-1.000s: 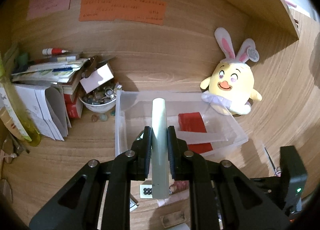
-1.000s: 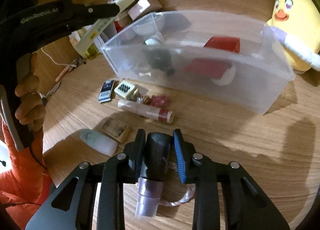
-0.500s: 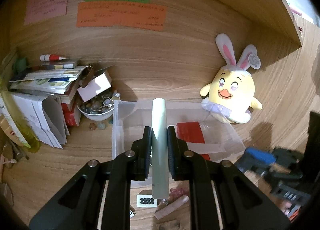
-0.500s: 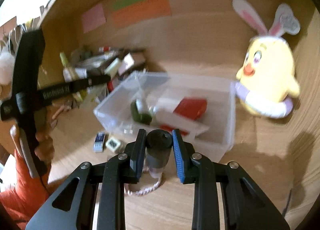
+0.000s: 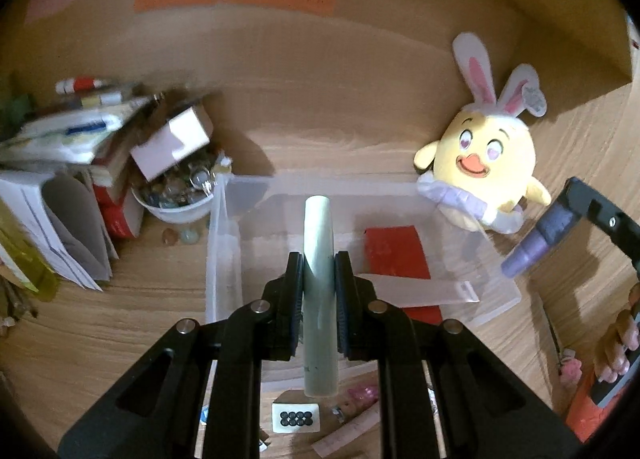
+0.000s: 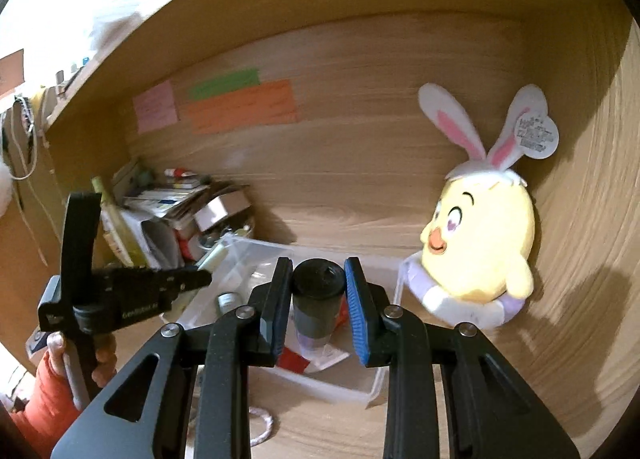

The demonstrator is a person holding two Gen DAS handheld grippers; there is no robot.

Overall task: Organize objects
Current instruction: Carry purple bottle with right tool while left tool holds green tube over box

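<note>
My left gripper (image 5: 318,263) is shut on a pale green stick (image 5: 316,219), which hangs over the left half of a clear plastic bin (image 5: 224,243). A red card (image 5: 394,255) and a white strip (image 5: 416,293) lie in the bin. My right gripper (image 6: 318,275) is shut on a dark cylinder with a purple lower end (image 6: 316,299), held in the air above the bin's near right part (image 6: 328,387). In the left wrist view this cylinder (image 5: 532,247) shows at the bin's right end, beside the plush toy. The right wrist view shows the left gripper (image 6: 204,279) at the bin's left end.
A yellow plush chick with rabbit ears (image 5: 480,163) leans behind the bin's right end. At the left are a white bowl of beads (image 5: 176,211) and a pile of books and papers (image 5: 60,139). In front of the bin lie small items, among them a white block with black dots (image 5: 296,417).
My right gripper has lifted the dark cylinder off the table and raised it over the bin. My left gripper has moved a little closer to the bin with the stick.
</note>
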